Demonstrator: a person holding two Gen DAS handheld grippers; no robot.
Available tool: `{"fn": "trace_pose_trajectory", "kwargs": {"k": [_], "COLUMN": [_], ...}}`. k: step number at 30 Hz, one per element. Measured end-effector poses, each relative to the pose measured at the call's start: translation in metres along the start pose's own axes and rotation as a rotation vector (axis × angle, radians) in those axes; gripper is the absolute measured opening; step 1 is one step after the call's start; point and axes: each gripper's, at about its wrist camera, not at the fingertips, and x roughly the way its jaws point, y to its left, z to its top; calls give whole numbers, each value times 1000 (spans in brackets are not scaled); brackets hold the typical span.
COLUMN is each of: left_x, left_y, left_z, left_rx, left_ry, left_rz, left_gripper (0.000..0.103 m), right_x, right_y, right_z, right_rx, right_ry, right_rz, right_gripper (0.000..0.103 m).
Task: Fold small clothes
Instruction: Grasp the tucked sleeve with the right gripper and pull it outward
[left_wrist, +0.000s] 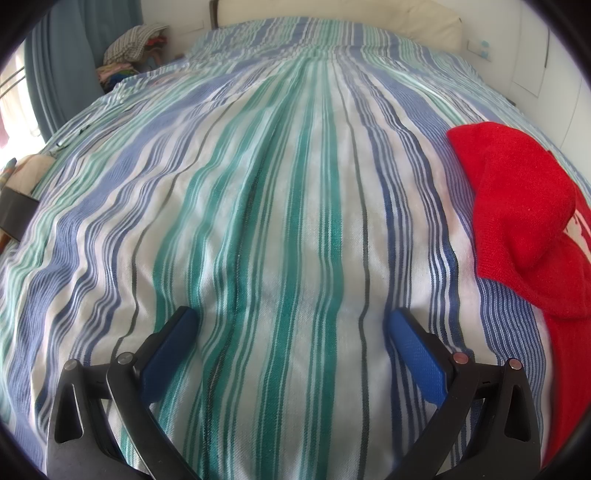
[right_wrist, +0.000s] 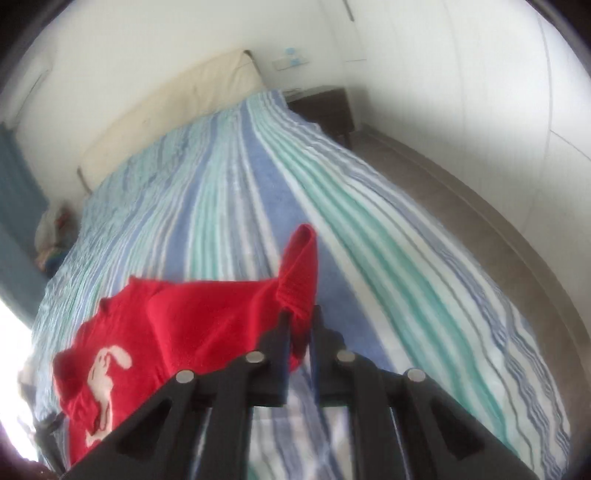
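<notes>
Right wrist view: red sweater (right_wrist: 192, 314) with a white figure on it lies on the striped bedspread (right_wrist: 258, 192); one sleeve is lifted, pinched between the nearly closed fingers of the right tool (right_wrist: 300, 325). Left wrist view: left tool (left_wrist: 291, 325) spread wide, holding nothing, low over the bedspread; sweater to its right. Cream headboard (right_wrist: 166, 103) beyond.

A home bedroom: striped bedspread (left_wrist: 295, 221), cream headboard (right_wrist: 177, 107), dark nightstand (right_wrist: 325, 107), blue curtain (left_wrist: 70, 66).
</notes>
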Motion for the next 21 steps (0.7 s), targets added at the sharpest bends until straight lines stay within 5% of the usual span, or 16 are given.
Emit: {"fn": "trace_pose_trajectory", "kwargs": {"k": [6, 10, 12, 14, 16, 18, 19, 21], "left_x": [0, 0, 0, 0, 0, 0, 0, 0], "left_y": [0, 0, 0, 0, 0, 0, 0, 0], "left_z": [0, 0, 0, 0, 0, 0, 0, 0], "left_rx": [0, 0, 0, -1, -1, 0, -1, -1], "left_ry": [1, 0, -1, -1, -1, 0, 0, -1], "left_rz": [0, 0, 0, 0, 0, 1, 1, 0], "left_gripper": [103, 103, 103, 103, 103, 103, 103, 103], "right_x": [16, 19, 14, 15, 21, 34, 36, 28], "right_y": [-97, -122, -125, -130, -133, -135, -136, -131], "right_z": [-35, -48, -49, -46, -42, -36, -33, -22], "right_rx": [302, 442, 450, 482, 521, 531, 516, 424], "right_ry": [48, 35, 24, 4, 1, 68, 99, 98], "right_rz": [-33, 56, 111, 199, 251, 237, 203, 107], "right_gripper": [8, 10, 22, 53, 58, 36, 5, 3]}}
